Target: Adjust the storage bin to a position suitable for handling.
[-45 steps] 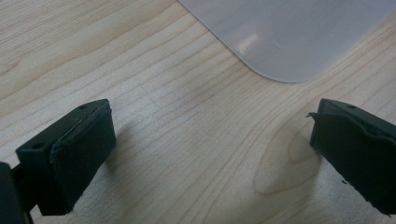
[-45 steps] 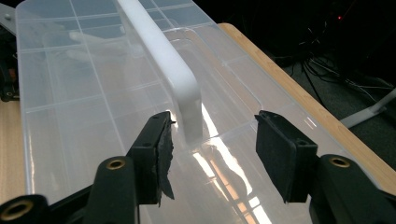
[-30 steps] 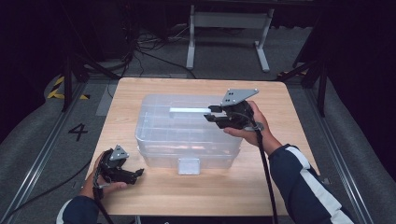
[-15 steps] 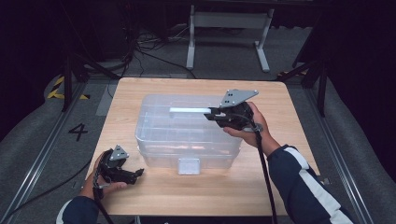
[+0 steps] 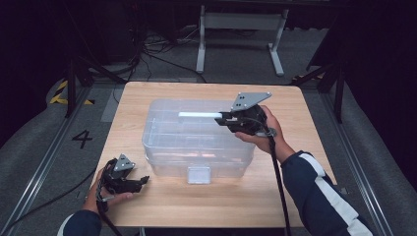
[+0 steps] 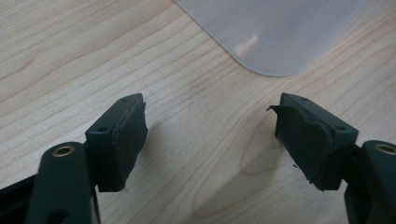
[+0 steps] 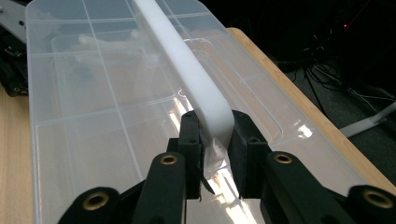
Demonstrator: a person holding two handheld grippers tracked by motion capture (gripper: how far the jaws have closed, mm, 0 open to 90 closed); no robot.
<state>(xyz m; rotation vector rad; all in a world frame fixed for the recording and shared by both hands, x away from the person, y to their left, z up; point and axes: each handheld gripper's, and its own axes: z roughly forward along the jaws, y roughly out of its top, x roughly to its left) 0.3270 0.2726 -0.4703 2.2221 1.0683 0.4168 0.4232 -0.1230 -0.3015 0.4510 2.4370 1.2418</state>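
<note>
Right claw pinches the near end of the white handle on the lid of the clear plastic box, which sits mid-frame on the wooden table in the high view. Left claw, lower left there, stands spread over bare wood, its jaws having just been closing on nothing.

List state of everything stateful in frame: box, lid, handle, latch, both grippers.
clear plastic box: upright on the table, lid on.
white handle: raised off the lid, clamped at one end.
front latch: down, looks fastened.
right gripper: shut on the white handle.
left gripper: open, nothing between the jaws, which have just been closing; low over bare table by the box corner.
</note>
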